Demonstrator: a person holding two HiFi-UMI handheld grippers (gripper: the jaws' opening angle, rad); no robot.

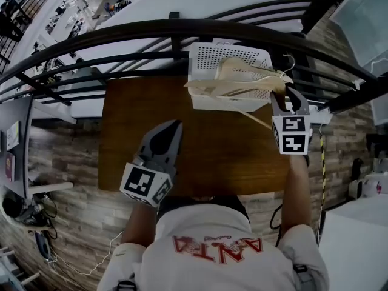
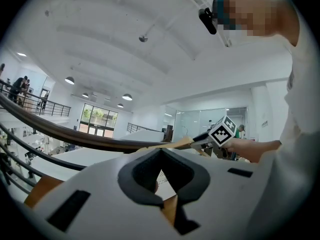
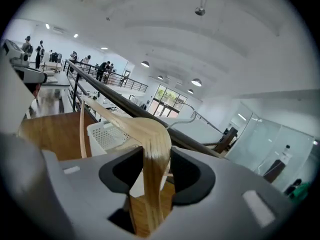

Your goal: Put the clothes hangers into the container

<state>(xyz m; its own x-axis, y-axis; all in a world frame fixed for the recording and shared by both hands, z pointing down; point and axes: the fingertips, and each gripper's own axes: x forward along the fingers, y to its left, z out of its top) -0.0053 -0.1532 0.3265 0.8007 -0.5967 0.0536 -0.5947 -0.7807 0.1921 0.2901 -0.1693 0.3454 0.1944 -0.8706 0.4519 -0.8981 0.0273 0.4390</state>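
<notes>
1. Over the container's [image 1: 203, 56] right rim, the right gripper [image 1: 286, 96] clamps a wooden hanger [image 1: 242, 85], apparently positioned for dropping in.
2. Short of the container, the left gripper [image 1: 174, 125] is closed and empty, clear of the drop.

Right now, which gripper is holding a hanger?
The right gripper: its jaws clamp a wooden hanger above the white basket. The left gripper holds nothing, over the brown table.

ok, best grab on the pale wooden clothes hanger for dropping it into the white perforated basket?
Probably the flat arm beside the neck bend, from the near side of the brown table, as the right gripper holds the pale wooden clothes hanger. Flat faces suit the pads; the wire hook looks too thin; the far arm reaches over the white perforated basket.
</notes>
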